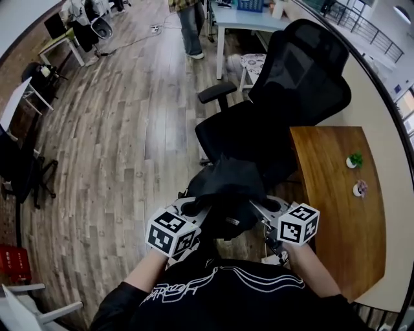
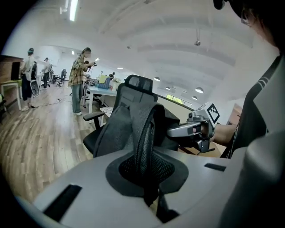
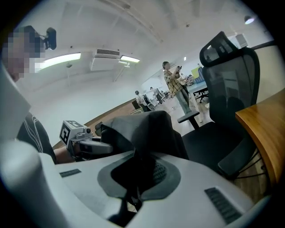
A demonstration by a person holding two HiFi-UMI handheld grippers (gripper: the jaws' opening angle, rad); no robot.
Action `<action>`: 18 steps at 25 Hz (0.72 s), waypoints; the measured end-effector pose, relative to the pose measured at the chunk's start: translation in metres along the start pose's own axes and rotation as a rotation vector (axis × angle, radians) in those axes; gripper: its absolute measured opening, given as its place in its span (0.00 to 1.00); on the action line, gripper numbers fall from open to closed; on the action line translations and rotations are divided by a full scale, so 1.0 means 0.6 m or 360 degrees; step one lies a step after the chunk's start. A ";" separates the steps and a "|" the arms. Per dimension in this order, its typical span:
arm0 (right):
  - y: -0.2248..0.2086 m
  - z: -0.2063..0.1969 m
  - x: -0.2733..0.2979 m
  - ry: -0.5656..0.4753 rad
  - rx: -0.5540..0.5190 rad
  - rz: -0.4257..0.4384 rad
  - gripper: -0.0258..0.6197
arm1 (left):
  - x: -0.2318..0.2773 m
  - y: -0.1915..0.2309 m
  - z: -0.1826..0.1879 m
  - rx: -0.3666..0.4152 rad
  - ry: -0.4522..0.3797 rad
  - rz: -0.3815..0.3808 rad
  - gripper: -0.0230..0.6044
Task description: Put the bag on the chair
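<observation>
Both tools are clamped on the black bag (image 1: 226,184). The left hand-held gripper (image 1: 197,213) pinches its mesh-padded strap (image 2: 143,133), and the right hand-held gripper (image 1: 259,208) pinches a fold of its dark cloth. The bag hangs between them, above the wooden floor (image 1: 110,149). Just beyond it stands the black office chair (image 1: 259,129), its seat turned toward the grippers. To the right of the right hand-held gripper, a wooden tabletop (image 1: 336,213) crowds the chair's side and carries two small pots (image 1: 354,160). Farther off are a white table (image 1: 236,19) and a standing person (image 1: 189,29).
</observation>
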State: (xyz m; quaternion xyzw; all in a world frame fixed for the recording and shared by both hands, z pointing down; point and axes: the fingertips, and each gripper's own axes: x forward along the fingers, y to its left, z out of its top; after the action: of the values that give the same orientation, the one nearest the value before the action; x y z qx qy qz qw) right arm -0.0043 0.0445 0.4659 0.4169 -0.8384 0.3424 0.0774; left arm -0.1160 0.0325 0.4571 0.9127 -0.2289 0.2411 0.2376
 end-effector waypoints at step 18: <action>-0.147 0.186 0.084 -0.0188 0.0001 -0.0330 0.05 | 0.156 0.168 0.211 0.0326 0.0127 -0.0184 0.09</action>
State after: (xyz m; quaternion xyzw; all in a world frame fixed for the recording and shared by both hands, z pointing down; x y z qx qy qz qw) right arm 0.0472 -0.0961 0.4476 0.5207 -0.7939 0.3077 0.0628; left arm -0.0546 -0.1435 0.4432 0.9336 -0.1405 0.2852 0.1654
